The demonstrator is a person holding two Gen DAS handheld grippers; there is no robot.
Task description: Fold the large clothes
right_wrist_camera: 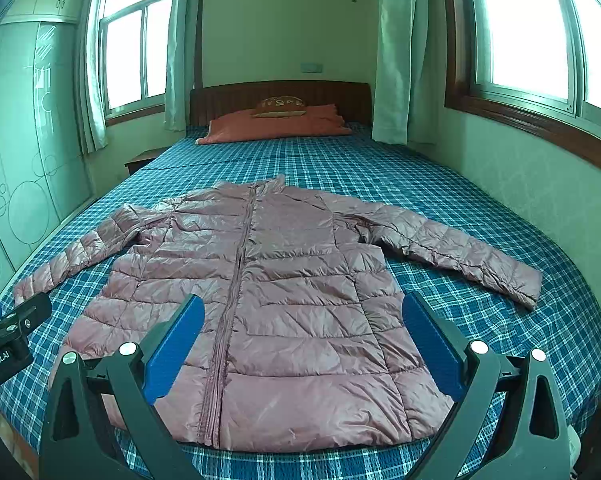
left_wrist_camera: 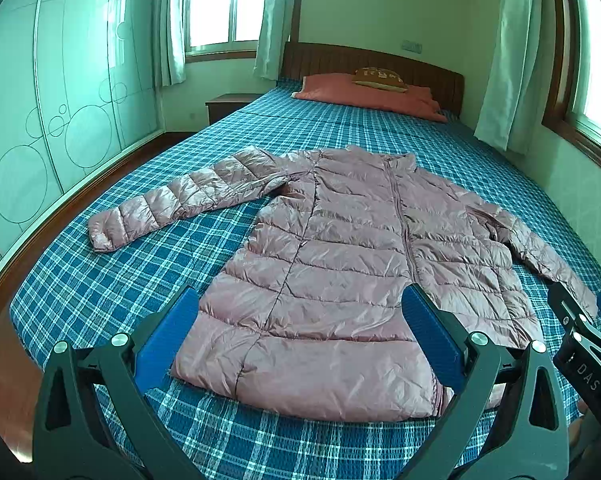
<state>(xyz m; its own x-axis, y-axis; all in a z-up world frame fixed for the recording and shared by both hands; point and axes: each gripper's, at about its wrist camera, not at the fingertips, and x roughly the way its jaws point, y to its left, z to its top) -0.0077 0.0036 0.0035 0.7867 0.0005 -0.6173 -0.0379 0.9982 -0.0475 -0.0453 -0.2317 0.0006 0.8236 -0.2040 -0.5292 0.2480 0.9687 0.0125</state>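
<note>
A pink quilted puffer jacket point(left_wrist_camera: 340, 264) lies flat and zipped on the blue plaid bed point(left_wrist_camera: 120, 280), collar toward the headboard, both sleeves spread out. It also shows in the right wrist view point(right_wrist_camera: 292, 304). My left gripper point(left_wrist_camera: 300, 312) is open and empty, hovering above the jacket's hem on its left half. My right gripper point(right_wrist_camera: 302, 316) is open and empty, above the hem on the right half. The right gripper's body shows at the right edge of the left wrist view point(left_wrist_camera: 588, 332); the left gripper's body shows at the left edge of the right wrist view point(right_wrist_camera: 8, 332).
A red pillow point(right_wrist_camera: 276, 126) with a small brown cushion point(right_wrist_camera: 282, 105) lies at the wooden headboard point(right_wrist_camera: 280, 96). A wardrobe point(left_wrist_camera: 52, 92) stands to the left, a wall with a window point(right_wrist_camera: 540, 40) to the right. A nightstand point(left_wrist_camera: 228, 106) sits beside the bed.
</note>
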